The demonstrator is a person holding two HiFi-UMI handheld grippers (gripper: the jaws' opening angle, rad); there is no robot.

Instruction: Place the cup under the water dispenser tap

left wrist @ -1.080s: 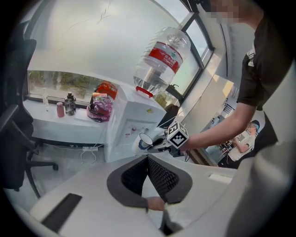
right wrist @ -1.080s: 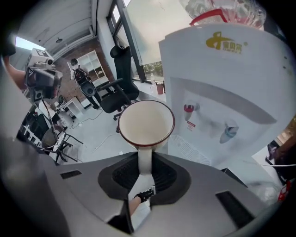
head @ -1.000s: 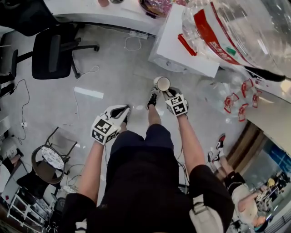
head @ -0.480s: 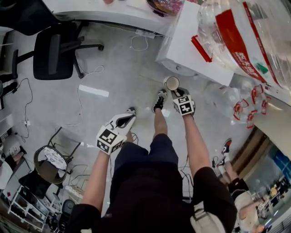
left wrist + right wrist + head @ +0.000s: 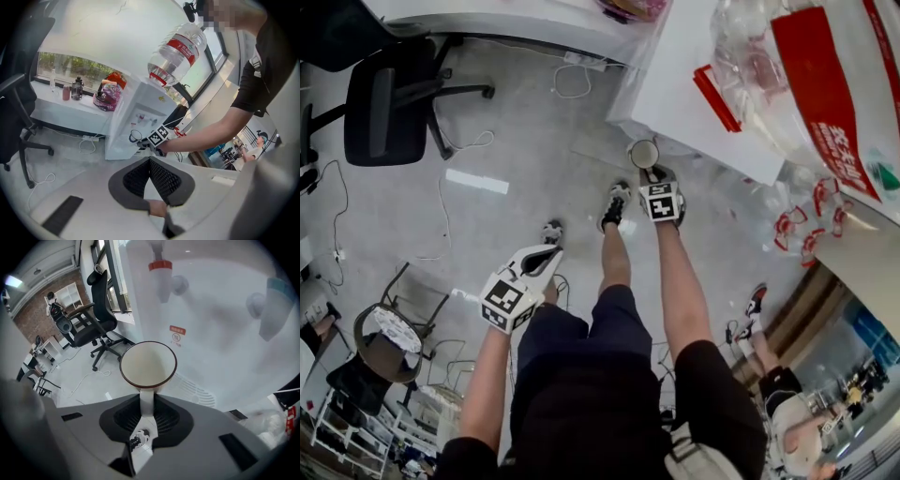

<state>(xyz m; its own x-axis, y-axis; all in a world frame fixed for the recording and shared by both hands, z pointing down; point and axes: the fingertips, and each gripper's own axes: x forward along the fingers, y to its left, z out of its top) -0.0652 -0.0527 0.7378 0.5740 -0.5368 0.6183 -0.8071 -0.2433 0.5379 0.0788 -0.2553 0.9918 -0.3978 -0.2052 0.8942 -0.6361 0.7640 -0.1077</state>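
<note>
Standing close in front of the water dispenser (image 5: 694, 84), the person faces its tap side, so the front panel is within reach. On top of the dispenser sits the inverted water bottle (image 5: 177, 51), which feeds the taps below. The left gripper (image 5: 546, 255) hangs well back from the dispenser, beside the person's leg, with its jaws pressed together on nothing. It has no share in this step and is out of the way. The right gripper (image 5: 650, 175) is right at the dispenser's front, pinching the cup (image 5: 148, 364) by what looks like its handle, a white strip caught between the pads. That hold has the cup upright with its mouth facing up, ready to catch water. The cup hangs in front of the dispenser, above the drip grille (image 5: 196, 389) and lower than the red tap (image 5: 161, 277), not yet set down. What remains, by this reading, is to centre the cup beneath that spout and rest it on the grille.
</note>
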